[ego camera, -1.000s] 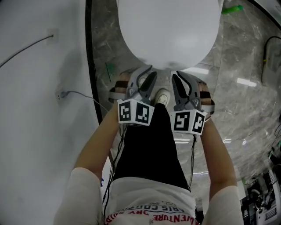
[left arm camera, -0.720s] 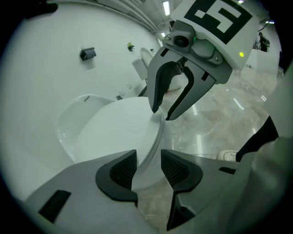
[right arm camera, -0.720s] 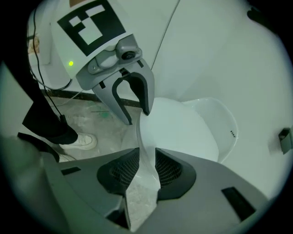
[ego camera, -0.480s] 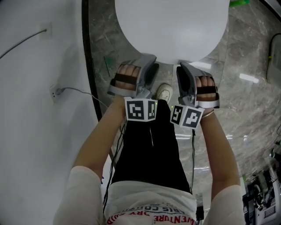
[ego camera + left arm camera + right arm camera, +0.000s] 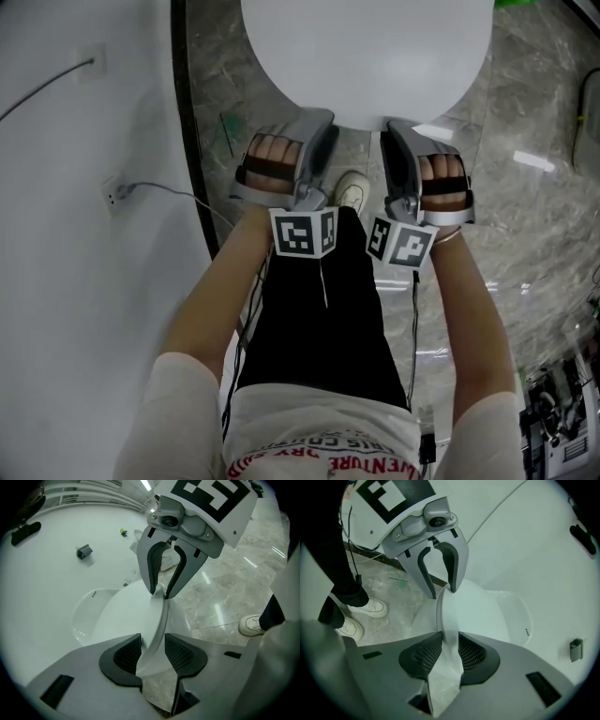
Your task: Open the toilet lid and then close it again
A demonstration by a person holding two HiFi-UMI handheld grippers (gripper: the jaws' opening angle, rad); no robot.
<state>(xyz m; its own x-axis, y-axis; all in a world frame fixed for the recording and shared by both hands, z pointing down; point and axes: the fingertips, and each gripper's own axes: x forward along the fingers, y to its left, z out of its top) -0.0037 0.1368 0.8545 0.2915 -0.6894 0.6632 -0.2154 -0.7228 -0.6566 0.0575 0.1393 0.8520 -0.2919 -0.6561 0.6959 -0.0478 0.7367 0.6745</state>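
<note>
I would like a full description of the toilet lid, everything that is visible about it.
The toilet lid is a plain white, glossy oval shell, plastic by its look, with a thin rounded rim. Seen from above it lies about flat; whether it is fully down cannot be told. Its front rim stands between the jaws of both grippers: the right gripper presses both pads on it, while the left gripper has just been opening its jaws, which stand loose around the rim.

faint red upside-down print on the person's white shirt (image 5: 309, 417), cut off, reads roughly "venture"; nothing else legible
</note>
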